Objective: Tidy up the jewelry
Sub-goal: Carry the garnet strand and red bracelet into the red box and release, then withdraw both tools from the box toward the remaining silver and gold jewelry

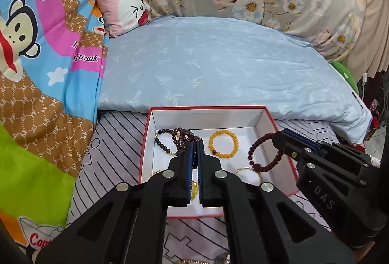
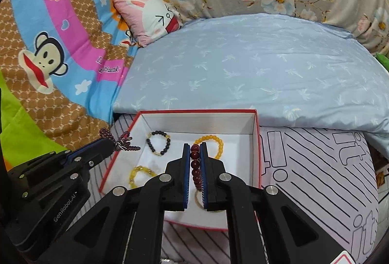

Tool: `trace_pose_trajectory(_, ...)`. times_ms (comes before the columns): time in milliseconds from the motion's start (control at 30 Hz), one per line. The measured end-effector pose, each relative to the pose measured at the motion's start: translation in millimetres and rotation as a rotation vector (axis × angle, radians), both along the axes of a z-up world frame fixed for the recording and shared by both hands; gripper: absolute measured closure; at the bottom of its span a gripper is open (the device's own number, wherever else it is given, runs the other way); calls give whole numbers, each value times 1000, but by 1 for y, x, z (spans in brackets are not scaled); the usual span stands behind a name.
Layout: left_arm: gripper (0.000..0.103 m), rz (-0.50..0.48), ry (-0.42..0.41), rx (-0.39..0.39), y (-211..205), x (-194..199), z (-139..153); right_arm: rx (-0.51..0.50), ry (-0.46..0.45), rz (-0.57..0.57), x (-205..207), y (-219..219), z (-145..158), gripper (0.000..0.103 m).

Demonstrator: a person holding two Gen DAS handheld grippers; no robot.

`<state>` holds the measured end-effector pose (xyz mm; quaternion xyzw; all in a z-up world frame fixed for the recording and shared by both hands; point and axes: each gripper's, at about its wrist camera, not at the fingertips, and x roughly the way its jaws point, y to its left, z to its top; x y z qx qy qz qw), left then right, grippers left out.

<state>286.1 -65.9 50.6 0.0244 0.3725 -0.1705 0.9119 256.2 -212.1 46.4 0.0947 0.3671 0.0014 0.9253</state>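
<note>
A red-edged white box (image 1: 206, 115) (image 2: 257, 142) sits on the bed in front of me. My left gripper (image 1: 195, 144) is shut on a dark purple bead strand (image 1: 184, 136), held over the box's left side; the strand also shows in the right wrist view (image 2: 124, 142). My right gripper (image 2: 195, 149) is shut on a dark red bead bracelet (image 2: 195, 166), which hangs over the box's right side in the left wrist view (image 1: 257, 154). In the box lie an orange-yellow bracelet (image 1: 223, 144) (image 2: 217, 142), a black bead bracelet (image 2: 158, 144) (image 1: 161, 142) and a yellow bracelet (image 2: 138, 172).
A folded light blue quilt (image 1: 218, 64) lies right behind the box. A colourful cartoon blanket (image 1: 43, 69) rises on the left, with a pink pillow (image 1: 121, 8) at the back. The bed sheet with black lines (image 2: 316, 166) surrounds the box. More jewelry (image 1: 194, 261) lies at the near edge.
</note>
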Motion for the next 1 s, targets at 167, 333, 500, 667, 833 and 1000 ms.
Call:
trace_pose_trajectory(167, 100, 11, 25, 26, -4, 19, -20, -9, 37, -6, 20, -7, -20, 95)
trace_pose_trajectory(333, 100, 20, 48, 43, -10, 33, -37, -21, 56, -2, 32, -6, -33, 95)
trace_pose_trajectory(500, 98, 31, 60, 59, -14, 41, -48, -37, 64, -11, 37, -8, -42, 92)
trace_pose_trajectory(667, 70, 72, 30, 64, -12, 41, -45, -63, 29, -42, 31, -13, -34, 66)
trace_pose_trajectory(833, 68, 80, 21, 62, -10, 35, -40, -51, 6, -58, 19, -19, -23, 66)
trace_pose_trajectory(1000, 68, 87, 15, 67, -5, 21, -31, -58, -8, -68, -1, -21, -13, 66)
